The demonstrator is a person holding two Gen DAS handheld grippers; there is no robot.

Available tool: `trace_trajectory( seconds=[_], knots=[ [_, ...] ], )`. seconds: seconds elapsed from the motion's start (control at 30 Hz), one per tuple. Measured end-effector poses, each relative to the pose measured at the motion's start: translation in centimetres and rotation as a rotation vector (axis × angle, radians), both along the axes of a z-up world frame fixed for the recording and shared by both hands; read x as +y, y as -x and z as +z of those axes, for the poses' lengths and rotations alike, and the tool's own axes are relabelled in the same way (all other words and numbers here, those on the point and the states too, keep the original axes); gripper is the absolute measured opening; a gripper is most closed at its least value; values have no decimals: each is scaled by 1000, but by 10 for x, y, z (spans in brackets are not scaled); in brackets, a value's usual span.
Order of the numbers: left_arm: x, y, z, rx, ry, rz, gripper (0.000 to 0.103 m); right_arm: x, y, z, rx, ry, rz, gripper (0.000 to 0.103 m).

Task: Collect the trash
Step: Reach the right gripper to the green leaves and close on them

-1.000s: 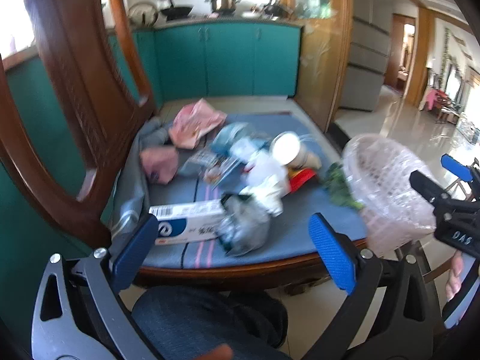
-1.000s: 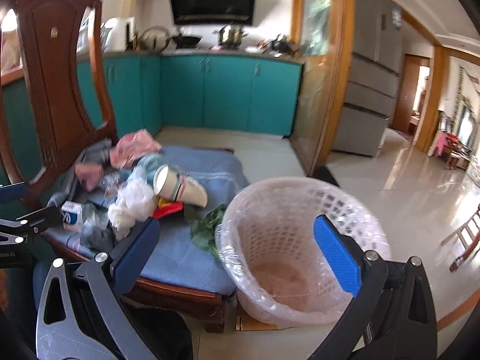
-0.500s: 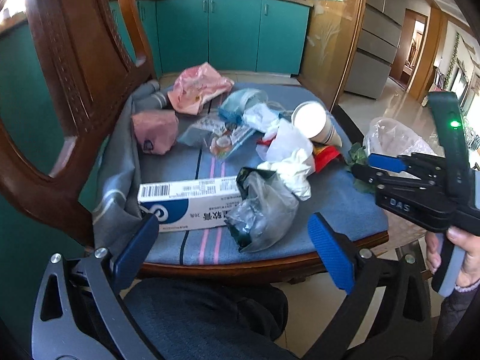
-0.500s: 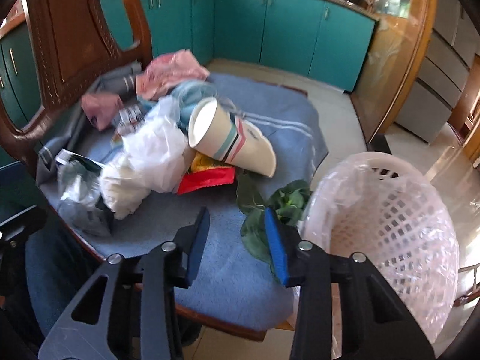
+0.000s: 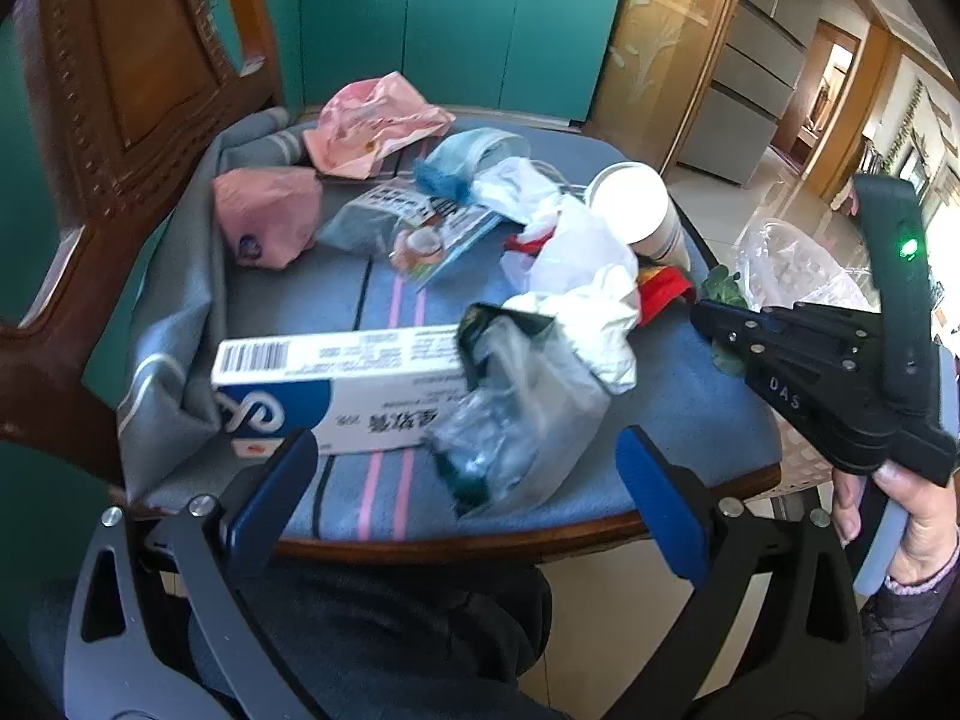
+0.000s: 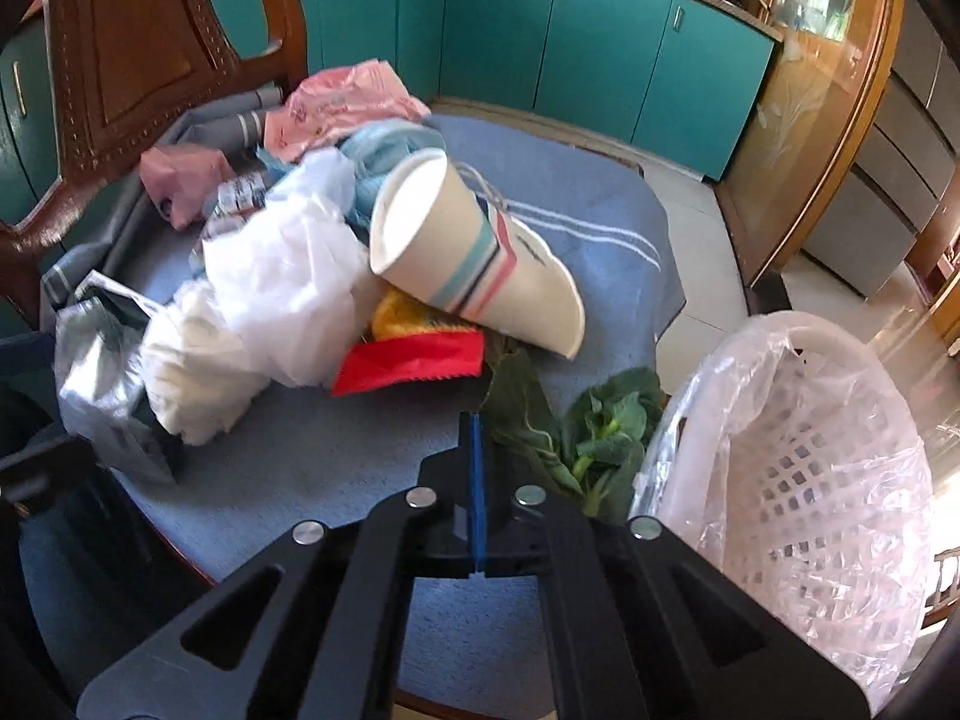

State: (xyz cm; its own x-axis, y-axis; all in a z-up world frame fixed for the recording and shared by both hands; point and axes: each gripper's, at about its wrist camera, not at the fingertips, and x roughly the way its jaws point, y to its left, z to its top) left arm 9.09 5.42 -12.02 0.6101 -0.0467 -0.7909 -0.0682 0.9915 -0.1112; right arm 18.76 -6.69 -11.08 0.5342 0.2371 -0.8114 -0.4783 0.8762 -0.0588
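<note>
Trash lies on a blue chair cushion: a white and blue box, a crumpled silver bag, white plastic, a paper cup on its side, a red wrapper, green leaves and pink bags. My left gripper is open and empty just in front of the box and silver bag. My right gripper is shut with nothing between its pads, low over the cushion beside the leaves. It also shows in the left wrist view.
A pink lattice bin lined with clear plastic stands on the floor right of the chair. The carved wooden chair back rises at the left. Teal cabinets line the far wall. A dark-clothed knee is below the seat edge.
Both grippers have moved closer and lower toward the cushion. My right gripper has closed from wide open to fully shut and moved from over the bin to the leaves.
</note>
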Motion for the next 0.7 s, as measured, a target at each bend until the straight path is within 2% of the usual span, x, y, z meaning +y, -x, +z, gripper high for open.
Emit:
trace_trajectory(
  seconds=[0.03, 0.07, 0.13, 0.37, 0.53, 0.7],
  knots=[
    [-2, -2, -1, -4, -8, -7, 89, 0, 1, 4, -2, -25, 0, 1],
    [-4, -4, -2, -2, -15, -15, 73, 0, 2, 8, -6, -40, 1, 1],
    [-5, -10, -7, 12, 0, -33, 61, 2, 6, 20, -31, -72, 10, 1],
    [5, -13, -1, -29, 14, -6, 55, -6, 18, 56, -102, -162, 5, 1],
    [18, -8, 14, -81, 31, 30, 55, -12, 15, 58, -81, -206, -9, 1],
    [37, -3, 23, -119, 102, 70, 55, -17, 13, 51, -49, -232, -23, 1]
  ],
)
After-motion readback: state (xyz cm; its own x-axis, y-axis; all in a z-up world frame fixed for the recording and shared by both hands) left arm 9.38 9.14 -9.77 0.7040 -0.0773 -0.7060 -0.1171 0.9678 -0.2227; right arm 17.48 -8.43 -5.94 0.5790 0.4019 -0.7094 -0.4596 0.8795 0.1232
